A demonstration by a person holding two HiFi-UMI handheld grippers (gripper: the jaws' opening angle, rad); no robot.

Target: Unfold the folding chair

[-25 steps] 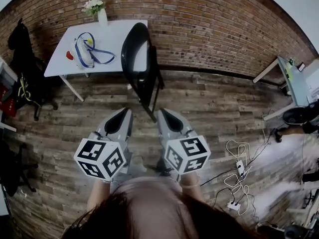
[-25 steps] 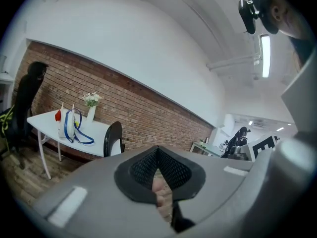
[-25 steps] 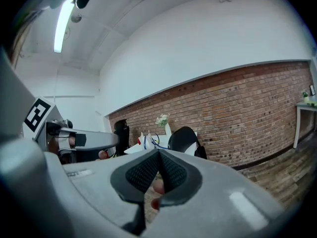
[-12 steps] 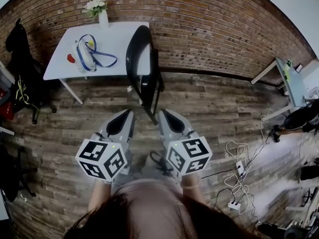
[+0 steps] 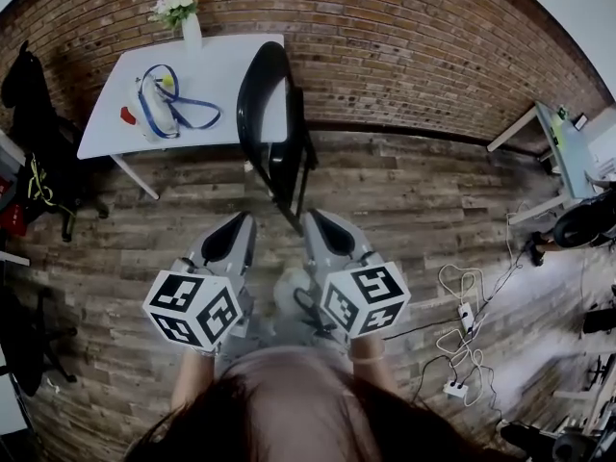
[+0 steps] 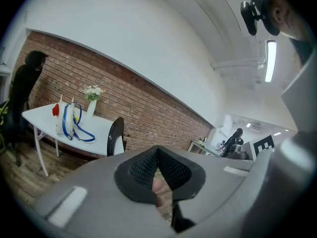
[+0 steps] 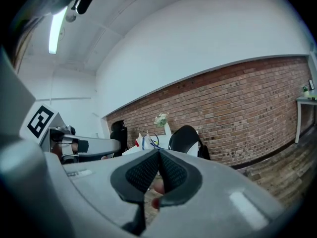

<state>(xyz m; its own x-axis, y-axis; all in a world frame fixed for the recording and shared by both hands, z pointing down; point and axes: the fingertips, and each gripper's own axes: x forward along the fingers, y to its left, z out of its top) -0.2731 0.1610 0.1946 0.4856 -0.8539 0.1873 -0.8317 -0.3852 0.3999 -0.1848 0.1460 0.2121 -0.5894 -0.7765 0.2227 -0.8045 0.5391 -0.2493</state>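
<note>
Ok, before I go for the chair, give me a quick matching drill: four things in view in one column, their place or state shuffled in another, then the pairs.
1 folding chair
2 vase
3 power strip
4 left gripper

A on the floor at far right, among cables
B jaws together, nothing between them
C folded, upright beside the table
D on the table, by the brick wall

Pairs: 1-C, 2-D, 3-A, 4-B
</note>
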